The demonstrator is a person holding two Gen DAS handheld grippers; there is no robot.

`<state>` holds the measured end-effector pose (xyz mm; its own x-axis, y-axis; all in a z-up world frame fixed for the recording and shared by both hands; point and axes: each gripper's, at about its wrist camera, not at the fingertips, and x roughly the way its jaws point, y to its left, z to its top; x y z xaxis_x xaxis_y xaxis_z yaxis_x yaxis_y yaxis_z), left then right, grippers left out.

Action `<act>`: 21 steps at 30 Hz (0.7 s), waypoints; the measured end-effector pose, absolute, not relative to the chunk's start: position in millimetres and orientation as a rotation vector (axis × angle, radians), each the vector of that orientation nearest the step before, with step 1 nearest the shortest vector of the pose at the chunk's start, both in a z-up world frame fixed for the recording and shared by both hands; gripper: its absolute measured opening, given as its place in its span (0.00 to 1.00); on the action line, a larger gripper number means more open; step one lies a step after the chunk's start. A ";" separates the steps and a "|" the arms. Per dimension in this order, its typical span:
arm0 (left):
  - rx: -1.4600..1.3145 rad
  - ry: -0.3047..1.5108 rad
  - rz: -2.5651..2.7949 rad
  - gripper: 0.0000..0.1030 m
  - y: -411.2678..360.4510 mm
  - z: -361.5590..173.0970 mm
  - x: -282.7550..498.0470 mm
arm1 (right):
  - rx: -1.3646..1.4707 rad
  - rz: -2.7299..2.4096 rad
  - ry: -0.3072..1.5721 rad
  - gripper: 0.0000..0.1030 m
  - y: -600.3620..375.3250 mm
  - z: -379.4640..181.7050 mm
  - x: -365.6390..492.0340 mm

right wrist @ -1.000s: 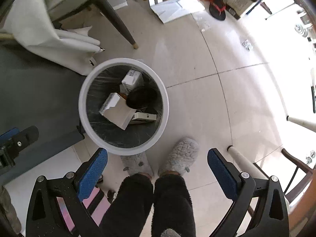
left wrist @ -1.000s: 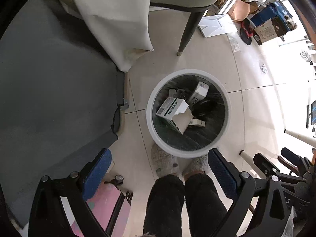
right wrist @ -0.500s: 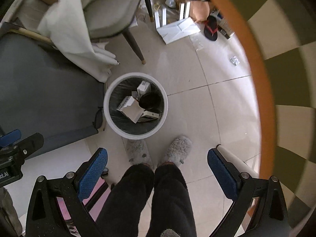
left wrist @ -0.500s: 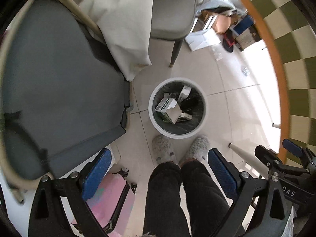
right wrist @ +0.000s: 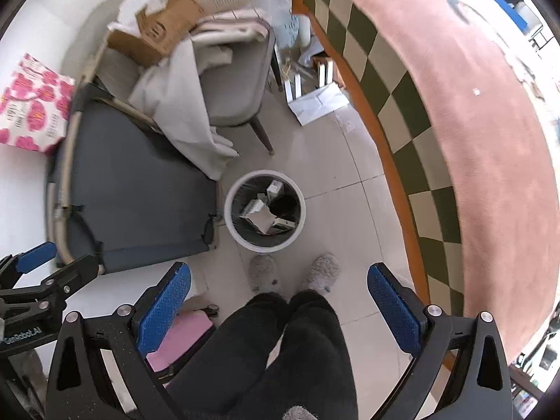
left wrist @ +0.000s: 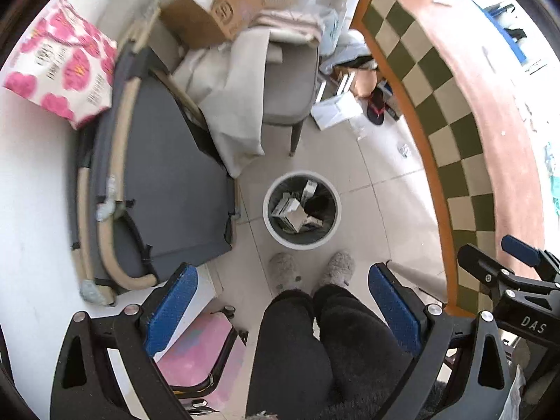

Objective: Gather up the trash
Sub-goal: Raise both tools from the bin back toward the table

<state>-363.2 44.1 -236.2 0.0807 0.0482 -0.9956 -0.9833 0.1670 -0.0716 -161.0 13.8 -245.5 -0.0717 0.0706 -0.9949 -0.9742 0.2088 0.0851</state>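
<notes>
A round white trash bin with a dark liner stands on the tiled floor, far below both grippers; it also shows in the right wrist view. Several small white boxes and a dark object lie inside it. My left gripper is open and empty, high above the bin. My right gripper is open and empty, also high above it. The right gripper shows at the left view's right edge.
A table with a pink top and checkered cloth edge fills the right. A grey cot and a grey chair draped in cloth stand left of the bin. The person's legs and slippers are below. Papers and boxes litter the far floor.
Both grippers have risen well above the bin, which now looks much smaller. The tabletop, cardboard box and pink-patterned bag have come into view. Both grippers stay open and empty.
</notes>
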 end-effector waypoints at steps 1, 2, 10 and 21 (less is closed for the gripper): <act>-1.076 1.179 1.064 0.97 44.4 -227.5 -363.3 | -0.949 1.139 1.314 0.99 11.5 -237.1 -161.2; -1.069 1.176 1.071 0.97 44.8 -221.3 -363.5 | -0.923 1.150 1.314 0.99 11.3 -226.1 -160.7; -0.877 1.118 1.106 0.97 77.3 -161.8 -314.9 | -0.680 1.125 1.358 0.99 28.8 -176.0 -109.9; -0.555 1.160 0.936 0.97 158.9 -126.2 -65.1 | -0.231 0.702 1.439 0.99 9.7 -149.1 186.8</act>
